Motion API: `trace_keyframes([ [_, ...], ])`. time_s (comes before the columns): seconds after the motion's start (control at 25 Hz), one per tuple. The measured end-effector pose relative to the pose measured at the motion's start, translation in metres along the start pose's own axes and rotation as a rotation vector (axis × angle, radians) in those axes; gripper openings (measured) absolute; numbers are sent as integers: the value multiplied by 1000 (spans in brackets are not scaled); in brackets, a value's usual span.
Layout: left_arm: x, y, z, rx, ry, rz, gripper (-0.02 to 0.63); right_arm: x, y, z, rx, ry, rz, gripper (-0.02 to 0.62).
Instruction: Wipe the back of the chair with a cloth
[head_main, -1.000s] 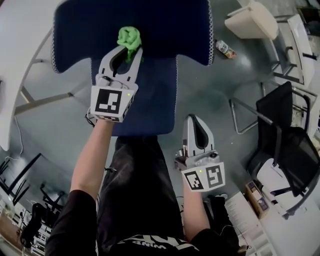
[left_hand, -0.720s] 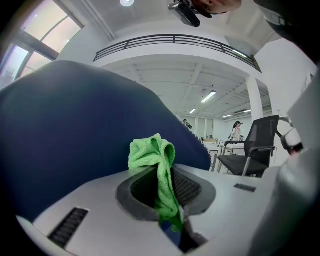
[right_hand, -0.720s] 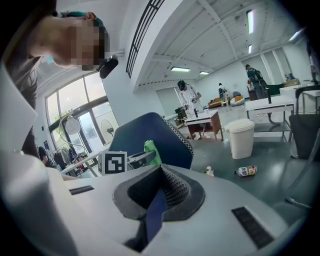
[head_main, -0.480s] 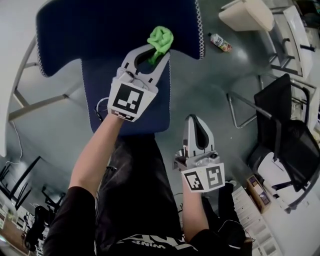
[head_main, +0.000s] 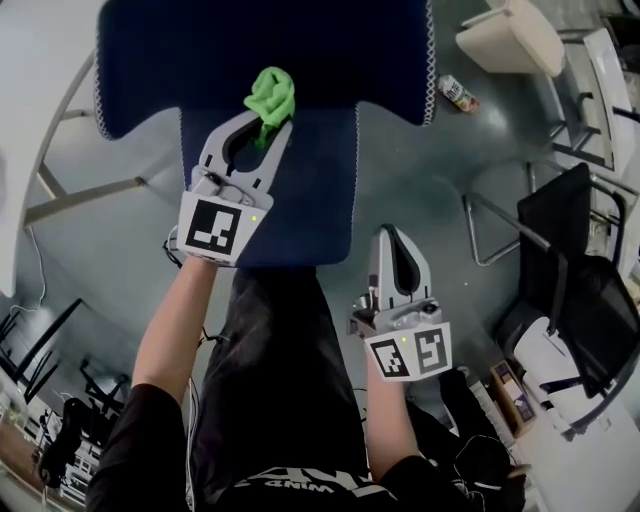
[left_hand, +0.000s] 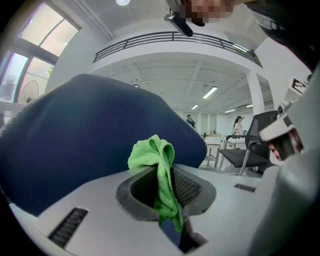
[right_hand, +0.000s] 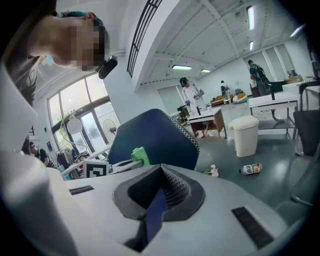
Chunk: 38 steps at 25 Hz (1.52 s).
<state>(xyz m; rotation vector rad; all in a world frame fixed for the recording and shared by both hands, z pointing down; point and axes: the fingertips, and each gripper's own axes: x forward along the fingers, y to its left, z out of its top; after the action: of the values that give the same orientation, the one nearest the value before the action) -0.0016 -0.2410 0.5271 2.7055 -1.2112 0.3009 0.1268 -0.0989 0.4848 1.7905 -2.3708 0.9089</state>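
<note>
Green cloth (head_main: 270, 97) sits clamped between the jaws of my left gripper (head_main: 266, 122), held against the blue chair back (head_main: 320, 50) near its middle, whose width runs sideways, while my right gripper (head_main: 392, 238), jaws together and empty, hangs farther off, short of that back.

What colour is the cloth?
The cloth is bright green; the left gripper view shows it best.

Bright green cloth (head_main: 270, 96), navy chair back (head_main: 310, 45) edged in white stitching — dull grey floor (head_main: 420, 200).
</note>
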Motion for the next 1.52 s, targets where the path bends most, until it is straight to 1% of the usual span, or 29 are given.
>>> trace_keyframes([
  [0.16, -40, 49, -32, 17, 79, 148, 60, 8, 5, -4, -2, 6, 21, -3],
  [0.32, -74, 88, -51, 53, 114, 283, 60, 11, 6, -6, -6, 10, 31, -3],
  [0.48, -98, 111, -73, 96, 162, 369, 60, 14, 7, -8, -5, 11, 30, -3],
  [0.6, -106, 126, -89, 80, 180, 427, 60, 16, 8, -10, -8, 18, 34, -3],
  [0.72, -101, 136, -103, 68, 176, 465, 60, 17, 8, -13, -10, 23, 38, -3],
  [0.88, -84, 142, -114, 48, 169, 479, 60, 16, 10, -18, -11, 34, 37, -3],
  [1.08, -55, 135, -119, 6, 155, 462, 60, 14, 6, -20, -8, 41, 23, -3],
  [1.32, -12, 93, -129, -27, 147, 369, 60, 8, -3, -25, -1, 43, -5, -3],
  [1.52, 24, 54, -126, -46, 135, 285, 60, -2, -13, -27, 9, 38, -35, -3],
])
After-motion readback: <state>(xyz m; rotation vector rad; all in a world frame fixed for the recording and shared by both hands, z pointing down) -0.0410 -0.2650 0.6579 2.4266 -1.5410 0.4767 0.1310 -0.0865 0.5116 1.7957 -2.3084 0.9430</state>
